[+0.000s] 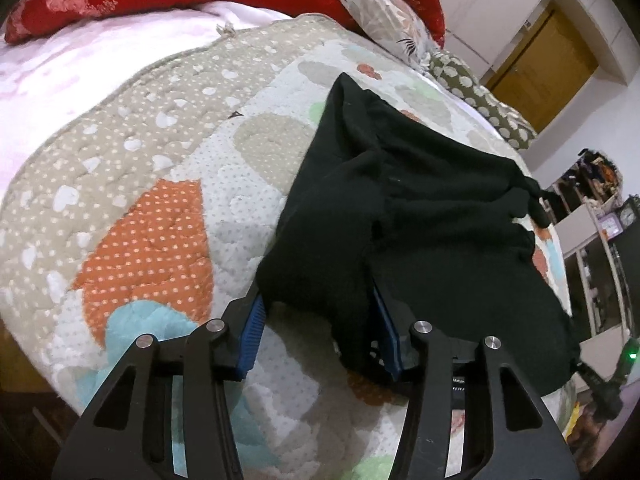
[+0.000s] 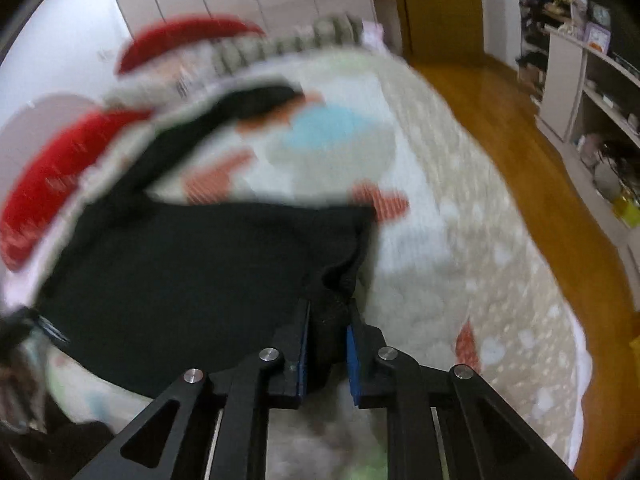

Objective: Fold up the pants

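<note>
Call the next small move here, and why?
Probably close the left tool on the black pants before any lift. The right tool is already shut on a bunched edge of the fabric, while the left one stands partly open, with cloth lying between its fingers and over one of them, not visibly clamped. Lifting now would likely drag one side across the quilt.
</note>
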The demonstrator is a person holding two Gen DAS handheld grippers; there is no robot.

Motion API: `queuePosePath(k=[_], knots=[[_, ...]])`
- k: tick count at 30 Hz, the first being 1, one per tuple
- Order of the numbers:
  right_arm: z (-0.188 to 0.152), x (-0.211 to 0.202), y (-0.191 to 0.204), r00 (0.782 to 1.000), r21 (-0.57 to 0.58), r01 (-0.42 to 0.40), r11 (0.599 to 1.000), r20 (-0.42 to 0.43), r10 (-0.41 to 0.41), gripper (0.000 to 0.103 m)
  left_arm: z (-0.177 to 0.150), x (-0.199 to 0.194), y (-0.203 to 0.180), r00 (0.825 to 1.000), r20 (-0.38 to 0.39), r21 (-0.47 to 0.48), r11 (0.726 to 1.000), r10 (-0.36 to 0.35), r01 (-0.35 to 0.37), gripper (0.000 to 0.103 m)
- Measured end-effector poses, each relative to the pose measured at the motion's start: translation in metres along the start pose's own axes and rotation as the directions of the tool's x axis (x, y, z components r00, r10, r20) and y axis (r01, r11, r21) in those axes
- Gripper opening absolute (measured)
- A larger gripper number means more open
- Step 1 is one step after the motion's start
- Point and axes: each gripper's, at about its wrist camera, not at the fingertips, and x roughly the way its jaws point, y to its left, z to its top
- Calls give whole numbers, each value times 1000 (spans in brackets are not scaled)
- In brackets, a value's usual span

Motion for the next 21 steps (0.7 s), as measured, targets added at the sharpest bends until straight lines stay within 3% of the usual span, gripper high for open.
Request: queuePosePath(k=[3, 5, 8, 12, 15, 18, 21], knots=[[6, -18, -1, 999, 34, 15, 999, 44, -16, 36, 4, -14, 4, 998, 23, -17, 998, 56, -55, 49], [13, -39, 6, 992, 25, 36, 999, 119, -39, 45, 8, -24, 5, 998, 47, -32, 998, 51, -49, 49], [26, -48, 32, 985, -21, -71, 997, 155, 73, 48, 9, -36, -2, 994, 92, -19, 998, 62, -60, 49], [30, -15, 79, 968, -84, -234, 969, 77, 240, 48, 4, -36, -16, 995, 103, 25, 1000, 15, -18, 49], [23, 17, 109, 948, -124, -317, 940, 2, 320, 48, 0, -21, -21, 996, 75, 54, 997, 45, -49, 49], [14, 52, 132, 943, -163, -328, 930, -104, 315, 48, -1, -2, -16, 995, 51, 64, 994, 88, -91, 53], [16, 52, 141, 951, -204, -306, 930, -103, 290, 48, 4, 1, -9, 996, 27, 64, 994, 82, -84, 53]])
